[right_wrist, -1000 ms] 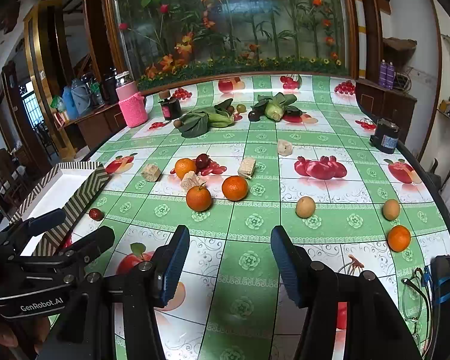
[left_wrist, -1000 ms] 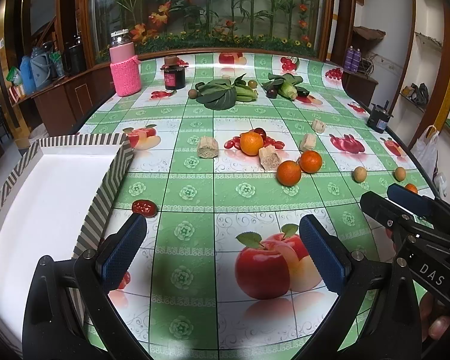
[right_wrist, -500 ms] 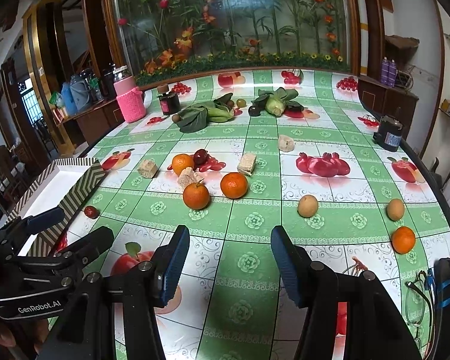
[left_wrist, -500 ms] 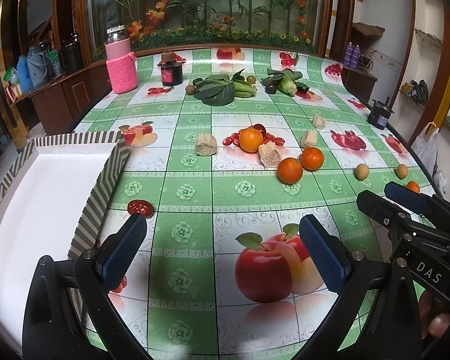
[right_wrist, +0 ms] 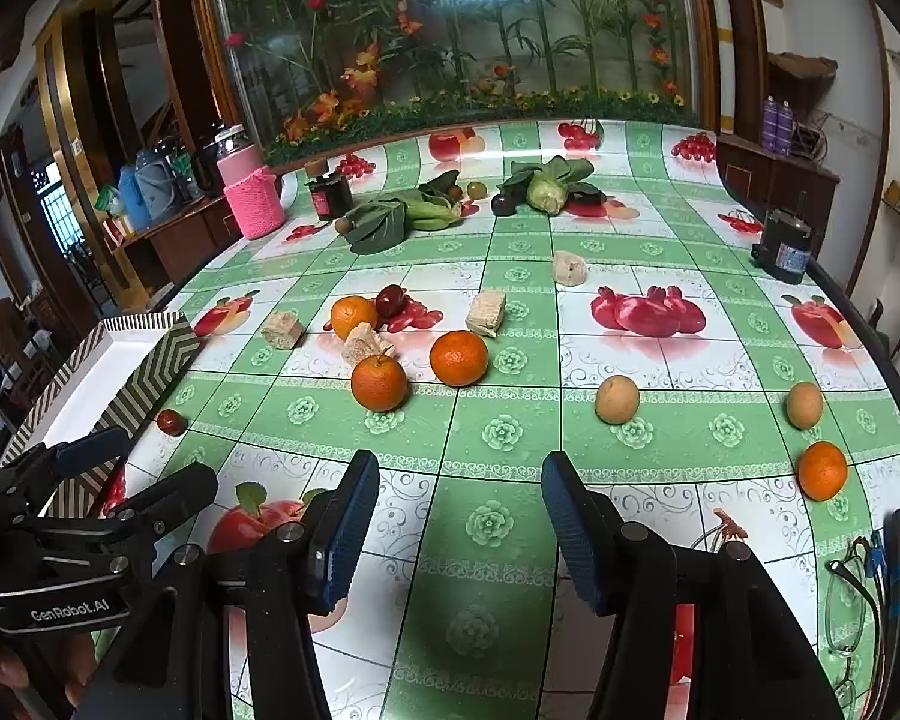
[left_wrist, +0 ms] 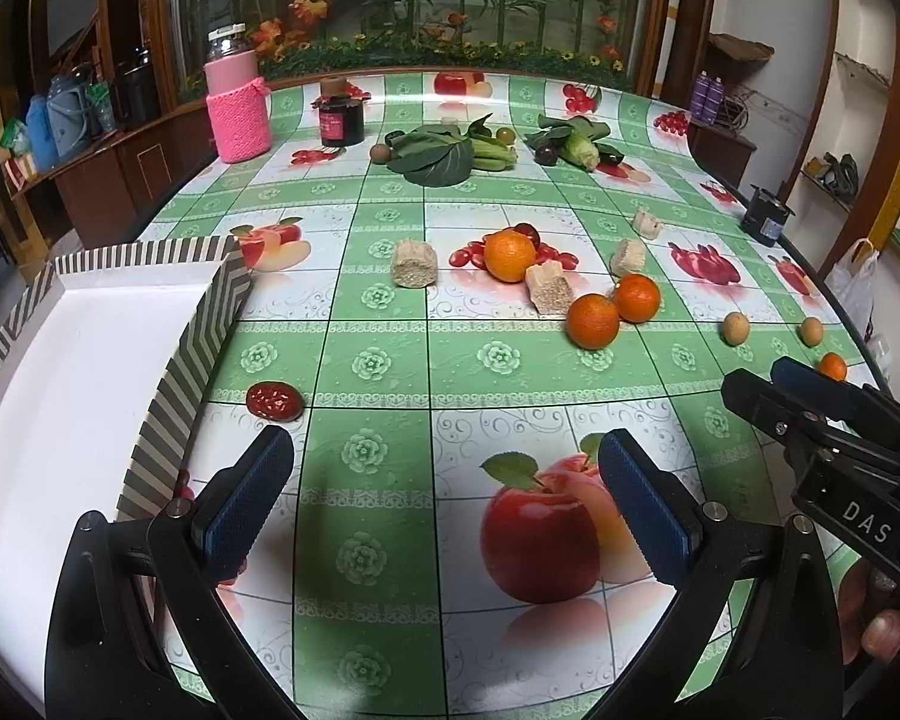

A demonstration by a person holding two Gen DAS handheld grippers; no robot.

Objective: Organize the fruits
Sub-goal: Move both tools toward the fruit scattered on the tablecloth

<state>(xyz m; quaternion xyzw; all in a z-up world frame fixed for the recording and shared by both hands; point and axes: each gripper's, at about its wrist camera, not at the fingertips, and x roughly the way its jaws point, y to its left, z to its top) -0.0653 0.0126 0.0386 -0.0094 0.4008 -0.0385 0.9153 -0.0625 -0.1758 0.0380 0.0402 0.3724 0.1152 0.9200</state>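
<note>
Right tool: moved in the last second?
Yes. In the right wrist view the two near oranges sit closer and lower against the open right tool, so it has advanced toward them across the table.

A green fruit-print table (left_wrist: 390, 372) carries oranges (left_wrist: 593, 321), a striped tray (left_wrist: 168, 408) and greens (left_wrist: 438, 153).

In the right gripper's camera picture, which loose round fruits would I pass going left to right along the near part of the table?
Small dark red fruit → round orange → second orange → tan round fruit → second tan fruit → small orange.
</note>
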